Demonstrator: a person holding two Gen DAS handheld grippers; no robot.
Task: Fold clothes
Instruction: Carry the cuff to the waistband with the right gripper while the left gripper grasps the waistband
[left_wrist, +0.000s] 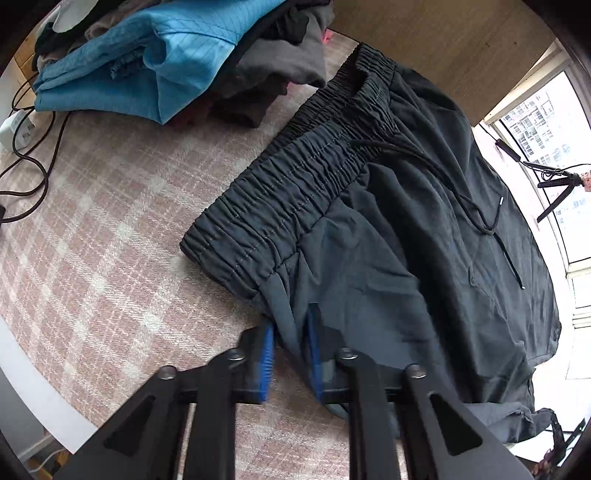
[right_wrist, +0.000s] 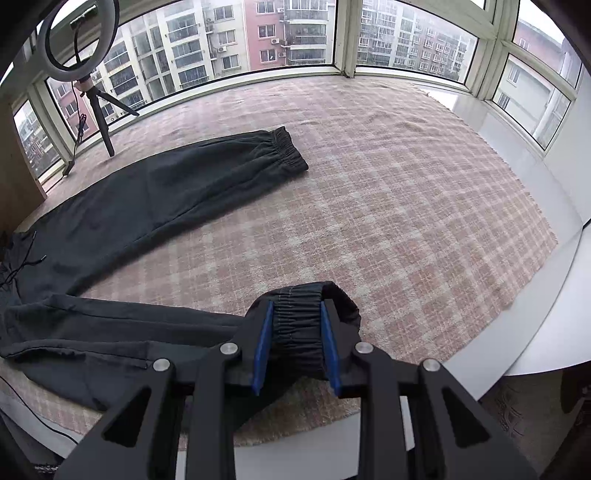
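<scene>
Dark grey jogger pants (left_wrist: 424, 229) lie spread on a pink plaid cloth (left_wrist: 110, 221). In the left wrist view the elastic waistband (left_wrist: 295, 173) runs across the middle, with a black drawstring (left_wrist: 480, 210) loose on the fabric. My left gripper (left_wrist: 290, 332) is shut on the pants' side edge just below the waistband. In the right wrist view both legs show: the far leg (right_wrist: 166, 195) lies flat toward the window, and my right gripper (right_wrist: 297, 314) is shut on the near leg's elastic cuff (right_wrist: 295, 325).
A pile of clothes with a blue garment (left_wrist: 155, 62) on top sits beyond the waistband. Cables and a white plug (left_wrist: 14, 129) lie at the left. A ring light on a tripod (right_wrist: 81, 55) stands by the windows (right_wrist: 295, 33). The white table edge (right_wrist: 546, 321) curves at the right.
</scene>
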